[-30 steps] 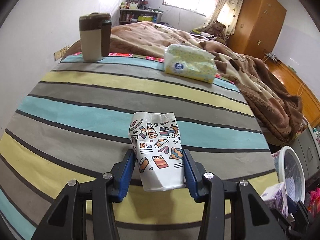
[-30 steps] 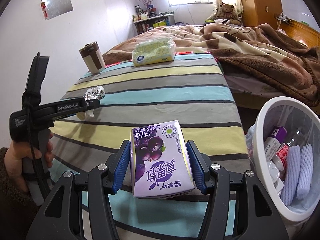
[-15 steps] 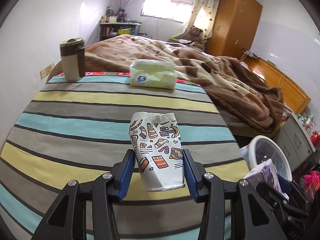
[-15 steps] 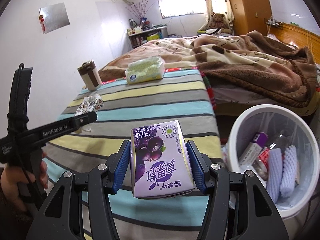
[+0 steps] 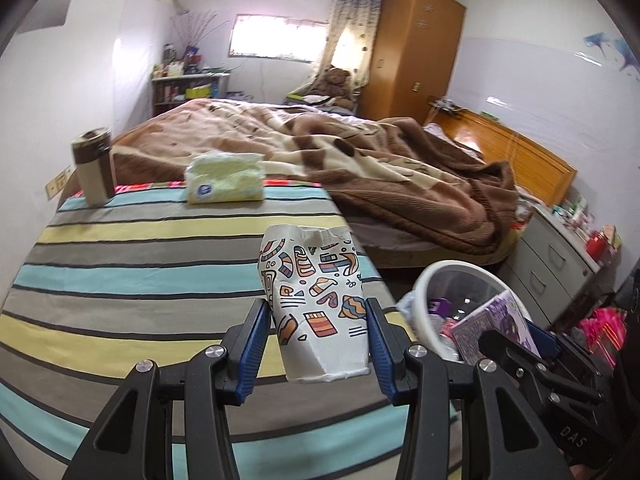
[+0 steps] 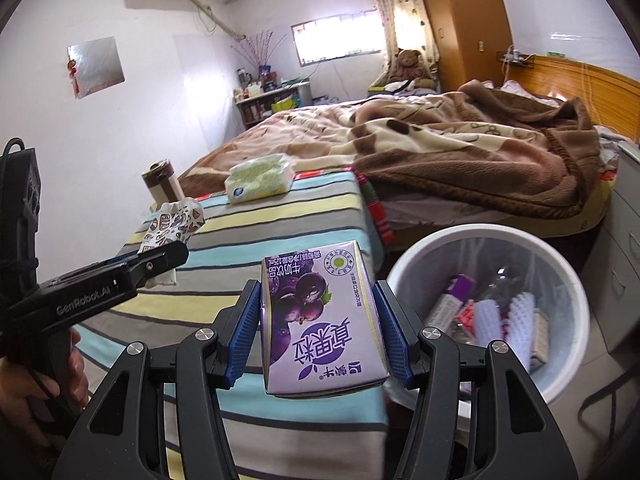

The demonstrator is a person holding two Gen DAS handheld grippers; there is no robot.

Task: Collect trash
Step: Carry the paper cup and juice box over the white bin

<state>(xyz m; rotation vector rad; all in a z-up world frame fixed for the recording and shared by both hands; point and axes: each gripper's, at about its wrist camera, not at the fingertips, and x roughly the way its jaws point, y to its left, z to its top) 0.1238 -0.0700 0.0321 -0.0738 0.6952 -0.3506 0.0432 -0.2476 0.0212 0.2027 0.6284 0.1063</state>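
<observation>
My left gripper (image 5: 316, 344) is shut on a crumpled paper cup (image 5: 314, 300) with coloured doodles, held above the striped table (image 5: 132, 280). My right gripper (image 6: 318, 336) is shut on a purple drink carton (image 6: 320, 320), held near the table's right edge. A white trash bin (image 6: 492, 240) lined with a clear bag stands on the floor just right of the carton, holding several discarded items. In the left wrist view the trash bin (image 5: 460, 270) sits to the right, with the right gripper and the purple carton (image 5: 496, 324) in front of it. The right wrist view shows the left gripper (image 6: 160, 256) and its cup (image 6: 176, 220) at left.
A tissue pack (image 5: 226, 182) and a brown-and-cream travel mug (image 5: 94, 168) stand at the table's far end. Behind it lies a bed with a brown blanket (image 5: 360, 160). Grey drawers (image 5: 560, 252) and a wooden wardrobe (image 5: 416, 48) are on the right. A hand (image 6: 24, 392) holds the left gripper.
Both grippers have risen and moved right toward the bin with their items still held. The bin now shows larger in both views, and the table looks farther below.
</observation>
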